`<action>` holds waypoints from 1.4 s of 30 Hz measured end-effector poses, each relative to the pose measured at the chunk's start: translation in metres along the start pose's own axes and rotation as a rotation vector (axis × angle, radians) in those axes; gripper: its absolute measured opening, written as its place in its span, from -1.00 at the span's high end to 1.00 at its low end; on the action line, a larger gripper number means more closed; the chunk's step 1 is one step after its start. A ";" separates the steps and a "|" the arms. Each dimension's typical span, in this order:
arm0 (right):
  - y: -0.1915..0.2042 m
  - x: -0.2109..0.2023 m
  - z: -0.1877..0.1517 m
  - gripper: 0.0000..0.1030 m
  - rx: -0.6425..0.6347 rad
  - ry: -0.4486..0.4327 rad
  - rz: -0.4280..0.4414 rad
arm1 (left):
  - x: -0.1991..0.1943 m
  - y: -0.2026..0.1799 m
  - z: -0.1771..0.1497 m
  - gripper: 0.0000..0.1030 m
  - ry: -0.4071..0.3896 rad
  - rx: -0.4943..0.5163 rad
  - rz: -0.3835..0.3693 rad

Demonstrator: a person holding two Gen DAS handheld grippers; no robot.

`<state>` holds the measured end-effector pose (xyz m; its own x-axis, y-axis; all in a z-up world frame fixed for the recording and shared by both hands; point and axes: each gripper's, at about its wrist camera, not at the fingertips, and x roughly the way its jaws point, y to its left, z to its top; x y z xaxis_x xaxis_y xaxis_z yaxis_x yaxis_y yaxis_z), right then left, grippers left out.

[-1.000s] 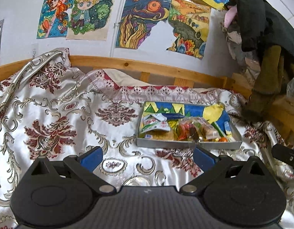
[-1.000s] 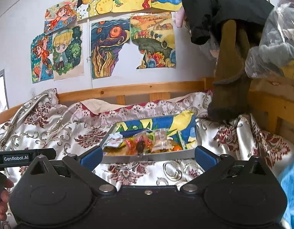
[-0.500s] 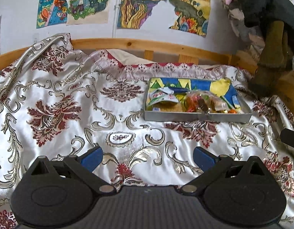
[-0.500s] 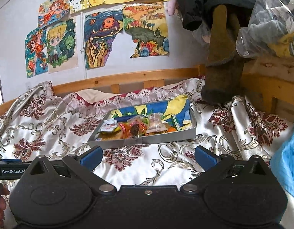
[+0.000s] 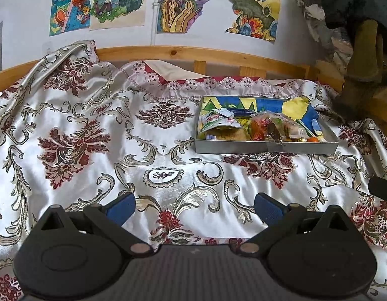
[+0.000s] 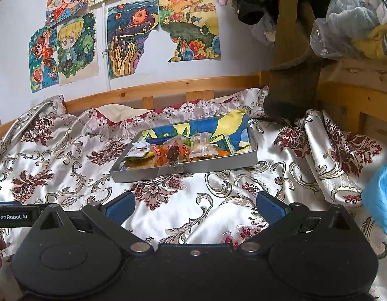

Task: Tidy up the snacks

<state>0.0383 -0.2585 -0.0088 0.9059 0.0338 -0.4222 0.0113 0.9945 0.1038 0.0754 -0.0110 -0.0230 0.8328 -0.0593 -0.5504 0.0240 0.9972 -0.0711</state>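
Observation:
A shallow silver tin tray with a colourful lining sits on the bed, holding several wrapped snacks. It also shows in the right wrist view with the snacks piled inside. My left gripper is open and empty, hovering over the bedspread well in front and left of the tray. My right gripper is open and empty, in front of the tray. The left gripper's body shows at the left edge of the right wrist view.
A satin floral bedspread covers the bed. A wooden bed rail and a wall with drawings stand behind. Dark clothes and a brown stuffed item hang at the right. A blue cloth lies at the right edge.
Both grippers pulled back and tilted downward, so the tray sits higher and farther in both views. Both jaws stayed open and empty.

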 end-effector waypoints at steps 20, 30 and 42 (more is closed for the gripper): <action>0.000 0.001 -0.002 -0.98 -0.005 0.015 -0.004 | -0.001 -0.002 0.000 -0.99 -0.004 0.007 0.002; 0.001 0.001 -0.002 -0.99 -0.005 0.016 -0.005 | -0.001 -0.002 0.000 -0.99 -0.004 0.008 0.002; 0.001 0.001 -0.002 -0.99 -0.005 0.016 -0.005 | -0.001 -0.003 0.000 -0.99 -0.004 0.009 0.002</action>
<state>0.0386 -0.2570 -0.0106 0.8987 0.0307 -0.4374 0.0132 0.9952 0.0970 0.0741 -0.0137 -0.0224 0.8350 -0.0573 -0.5472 0.0276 0.9977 -0.0625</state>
